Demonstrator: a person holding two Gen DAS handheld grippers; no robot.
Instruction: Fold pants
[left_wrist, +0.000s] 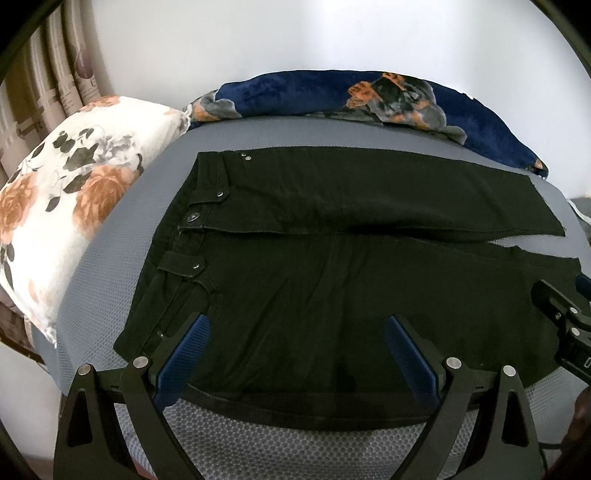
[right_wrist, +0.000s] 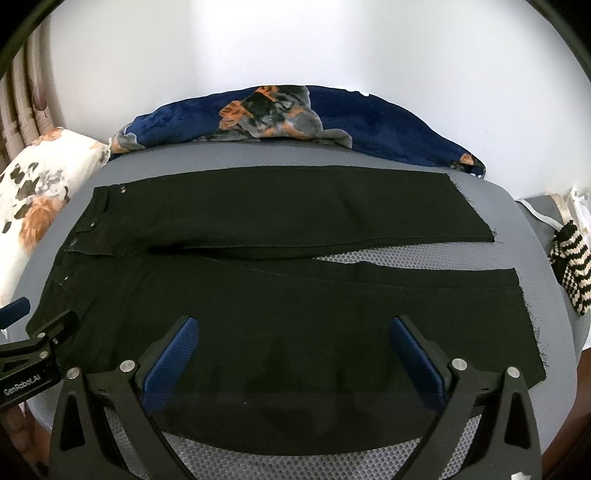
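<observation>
Black pants (left_wrist: 332, 229) lie flat on the grey mesh bed (left_wrist: 258, 443), waistband to the left, both legs running right, side by side with a narrow gap near the hems. My left gripper (left_wrist: 297, 325) is open, its blue pads over the near leg by the waist. My right gripper (right_wrist: 293, 325) is open over the near leg (right_wrist: 295, 295), further toward the hem. Each gripper shows at the edge of the other's view: the right one (left_wrist: 565, 317) and the left one (right_wrist: 40, 343). Neither holds cloth.
A floral pillow (left_wrist: 66, 192) lies left of the waistband. A dark blue patterned blanket (left_wrist: 369, 96) is bunched along the far edge by the white wall. A black-and-white striped cloth (right_wrist: 570, 266) lies at the right. Curtains (left_wrist: 44, 74) hang at the far left.
</observation>
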